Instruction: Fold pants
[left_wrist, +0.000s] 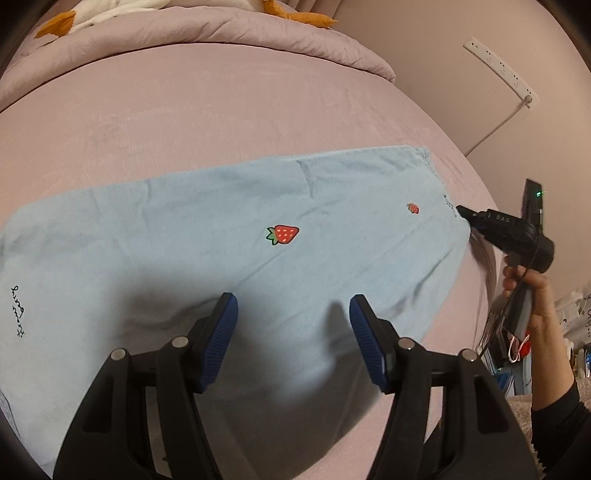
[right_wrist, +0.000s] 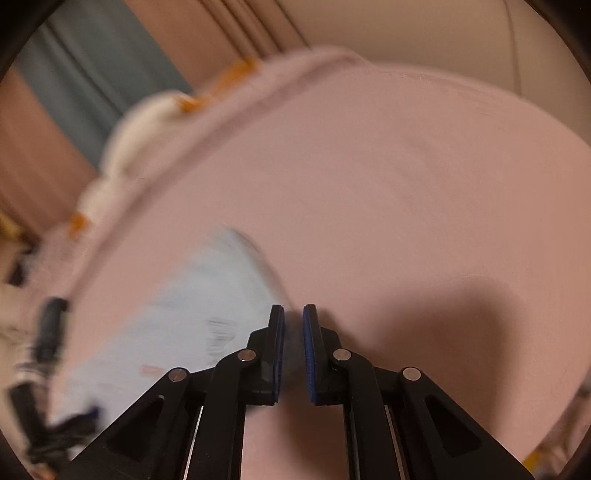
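Two grippers work on one pair of light blue pants (left_wrist: 229, 236), which lies flat on the pink bed (left_wrist: 221, 103), nearer its front edge than its far edge, with one end reaching toward the right edge. The left gripper (left_wrist: 293, 306) hangs over the near edge of the cloth with its jaws wide apart and nothing between them. The right gripper (right_wrist: 293, 314) sits at the right end of the pants, jaws drawn narrow; the right wrist view is blurred, so whether cloth is pinched cannot be told. For a clean fold, lower the left gripper onto the near hem, close on all layers, then lift both ends together at equal height. Keep the strawberry patches (left_wrist: 282, 234) flat to avoid creases.
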